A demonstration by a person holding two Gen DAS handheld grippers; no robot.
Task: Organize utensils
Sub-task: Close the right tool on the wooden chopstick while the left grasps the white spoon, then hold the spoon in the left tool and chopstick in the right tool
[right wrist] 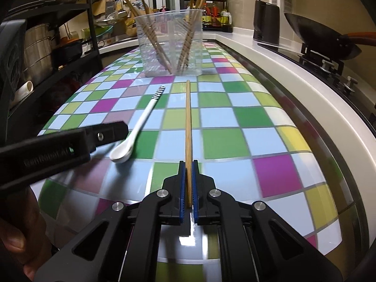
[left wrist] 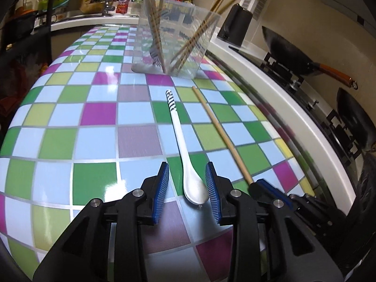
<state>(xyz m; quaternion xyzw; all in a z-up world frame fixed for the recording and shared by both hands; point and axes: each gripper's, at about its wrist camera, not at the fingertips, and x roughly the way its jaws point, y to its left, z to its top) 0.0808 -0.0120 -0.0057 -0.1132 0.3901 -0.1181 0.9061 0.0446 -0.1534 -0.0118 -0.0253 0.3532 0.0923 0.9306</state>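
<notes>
Wooden chopstick clamped between right gripper's jaws.

Checkered tablecloth — wok on stove, blk kettle.

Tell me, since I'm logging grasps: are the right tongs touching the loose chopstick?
Touching. The right wrist view shows the right tongs shut on the chopstick, both blue pads pressed against it.

Counter has a glossy checkered covering that reflects light. Spoon looks glazed ceramic, white and smooth; chopstick matt wood. Container clear plastic; left gripper matt black plastic with ribbed blue pads.
</notes>
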